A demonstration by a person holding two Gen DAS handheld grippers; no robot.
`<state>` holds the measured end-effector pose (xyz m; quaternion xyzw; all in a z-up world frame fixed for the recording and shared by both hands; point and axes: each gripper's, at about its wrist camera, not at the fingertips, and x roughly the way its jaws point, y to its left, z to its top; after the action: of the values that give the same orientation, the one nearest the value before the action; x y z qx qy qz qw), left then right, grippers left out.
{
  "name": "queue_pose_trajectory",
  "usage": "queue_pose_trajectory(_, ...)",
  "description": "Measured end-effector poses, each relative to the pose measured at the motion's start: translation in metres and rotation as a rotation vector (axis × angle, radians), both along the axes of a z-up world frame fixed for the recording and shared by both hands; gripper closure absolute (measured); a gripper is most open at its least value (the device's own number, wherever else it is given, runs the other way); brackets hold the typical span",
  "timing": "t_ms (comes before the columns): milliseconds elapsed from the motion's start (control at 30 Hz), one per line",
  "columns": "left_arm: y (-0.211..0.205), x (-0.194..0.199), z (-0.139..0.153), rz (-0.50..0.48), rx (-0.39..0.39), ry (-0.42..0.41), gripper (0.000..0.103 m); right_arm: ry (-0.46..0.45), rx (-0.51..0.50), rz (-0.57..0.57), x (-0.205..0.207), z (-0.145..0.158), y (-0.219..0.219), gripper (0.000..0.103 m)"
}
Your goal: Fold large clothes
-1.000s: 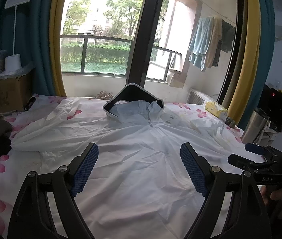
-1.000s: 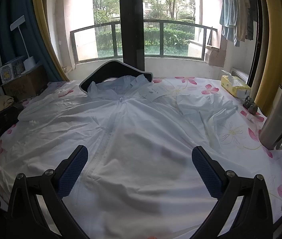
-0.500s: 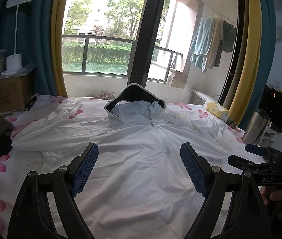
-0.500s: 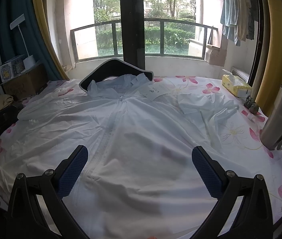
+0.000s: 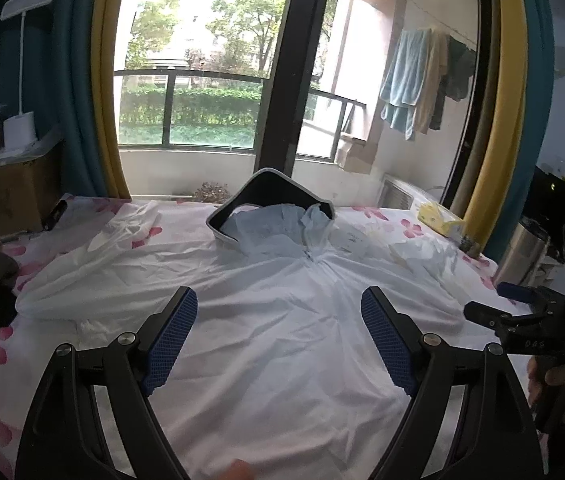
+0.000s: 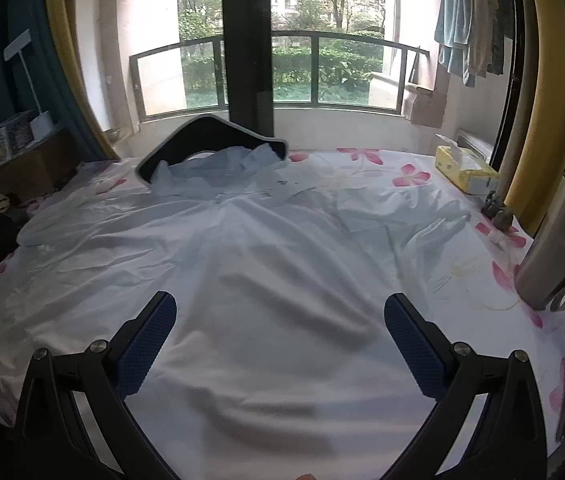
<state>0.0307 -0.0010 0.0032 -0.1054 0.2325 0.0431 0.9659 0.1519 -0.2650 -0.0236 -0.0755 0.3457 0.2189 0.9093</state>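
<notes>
Left wrist view had the left gripper (image 5: 278,336) spread wide and empty above the thin white zip-front hooded jacket (image 5: 282,320), flat on the flowered bedsheet (image 5: 414,226); folding looked unstarted, a sleeve grab next. Only the right view, its right gripper (image 6: 280,340) equally agape, showed the steel flask (image 6: 562,248) fully

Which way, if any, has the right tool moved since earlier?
Yes: the right tool shifted slightly rightward; the window post now sits further left.
</notes>
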Motion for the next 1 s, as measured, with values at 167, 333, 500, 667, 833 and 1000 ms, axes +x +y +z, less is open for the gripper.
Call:
queue_pose_trajectory(167, 0.001, 0.023, -0.003, 0.006, 0.030, 0.037, 0.017, -0.001, -0.048, -0.003, 0.022, -0.003, -0.008, 0.000)
queue_pose_trajectory(333, 0.001, 0.048, -0.010, 0.004, 0.030, 0.078, 0.017, -0.007, -0.117, 0.030, 0.047, -0.007, -0.016, 0.000)
queue_pose_trajectory(500, 0.007, 0.071, -0.021, 0.014, 0.021, 0.123, 0.017, -0.009, -0.149, 0.077, 0.079, -0.010, -0.019, 0.001)
queue_pose_trajectory(667, 0.017, 0.090, -0.033, 0.029, 0.003, 0.160, 0.017, -0.012, -0.217, 0.120, 0.109, -0.015, -0.010, 0.016)
queue_pose_trajectory(833, 0.029, 0.107, -0.047, 0.050, -0.021, 0.197, 0.017, 0.010, -0.274, 0.175, 0.139, -0.027, 0.005, 0.031)
queue_pose_trajectory(1000, 0.034, 0.121, -0.061, 0.048, -0.017, 0.241, 0.017, 0.032, -0.304, 0.206, 0.162, -0.045, 0.017, 0.031)
